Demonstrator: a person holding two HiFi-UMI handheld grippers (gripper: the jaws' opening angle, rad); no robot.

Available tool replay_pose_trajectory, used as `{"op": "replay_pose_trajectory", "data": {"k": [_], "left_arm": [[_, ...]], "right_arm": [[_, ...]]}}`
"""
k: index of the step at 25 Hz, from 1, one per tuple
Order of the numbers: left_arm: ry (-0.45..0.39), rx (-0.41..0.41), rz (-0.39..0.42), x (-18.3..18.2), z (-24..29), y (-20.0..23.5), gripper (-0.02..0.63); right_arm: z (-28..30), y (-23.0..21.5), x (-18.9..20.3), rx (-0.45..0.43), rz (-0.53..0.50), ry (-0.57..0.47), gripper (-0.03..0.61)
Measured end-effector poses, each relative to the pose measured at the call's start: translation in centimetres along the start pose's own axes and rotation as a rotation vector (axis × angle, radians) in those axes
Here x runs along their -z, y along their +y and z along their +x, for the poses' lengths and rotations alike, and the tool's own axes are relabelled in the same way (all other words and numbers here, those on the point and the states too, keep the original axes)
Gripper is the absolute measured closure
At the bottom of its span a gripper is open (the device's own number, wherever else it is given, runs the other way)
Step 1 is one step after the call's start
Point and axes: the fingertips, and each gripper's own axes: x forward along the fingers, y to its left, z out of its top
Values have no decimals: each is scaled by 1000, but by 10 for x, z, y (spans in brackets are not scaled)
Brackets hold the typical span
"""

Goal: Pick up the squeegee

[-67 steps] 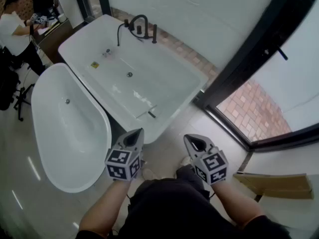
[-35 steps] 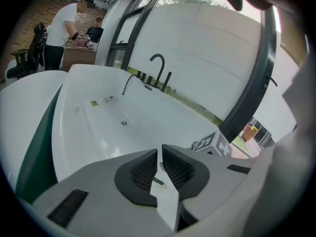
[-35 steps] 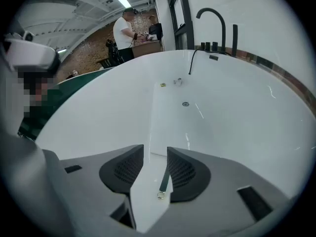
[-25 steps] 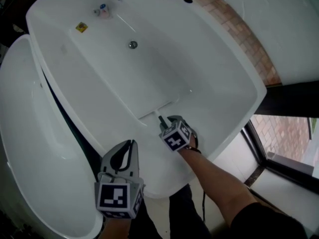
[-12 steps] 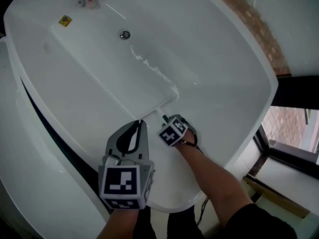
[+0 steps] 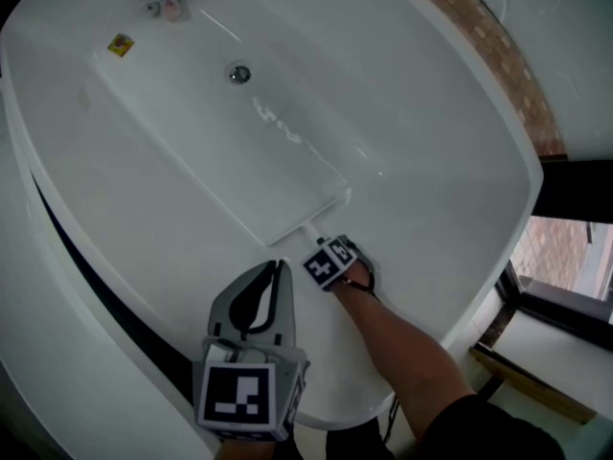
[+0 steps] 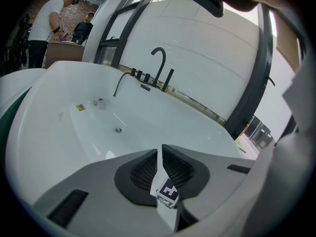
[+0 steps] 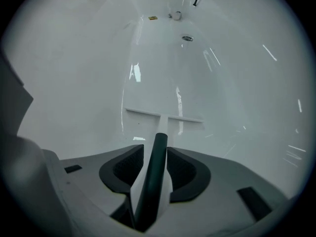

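Observation:
The squeegee lies on the floor of the white bathtub (image 6: 450, 161) at its near end, its white blade (image 6: 308, 220) crosswise. Its dark green handle (image 8: 157, 157) runs back between the jaws of my right gripper (image 8: 155, 149), which are open, with a thin gap left of the handle. In the head view the right gripper (image 6: 321, 247) reaches down into the tub and its marker cube (image 6: 329, 262) covers the handle. My left gripper (image 6: 280, 264) hovers shut over the near rim and holds nothing. In the left gripper view, that gripper (image 7: 160, 152) points over the tub.
A drain (image 6: 239, 75), a yellow sticker (image 6: 120, 44) and small fittings (image 6: 170, 6) sit at the tub's far end. A black faucet (image 7: 159, 63) stands on the far rim. A second white tub (image 6: 29, 305) is at left, a black window frame (image 6: 575, 175) at right. People (image 7: 42, 23) stand far off.
My right gripper has gone down into the tub and now has the squeegee handle between its jaws. The left gripper has come forward over the near rim.

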Motion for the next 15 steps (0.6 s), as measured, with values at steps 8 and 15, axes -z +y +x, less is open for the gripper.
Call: {"op": "replay_pose_trajectory", "data": {"k": [8,15], "left_arm": [[27,0,19,3,-1,7,581],[6,-15,27,-1,-38,-12,581]], "right_arm": [[-3,-6,-5,-1,33,8,446],[-70,-16,-14,27,58,-139,449]]}}
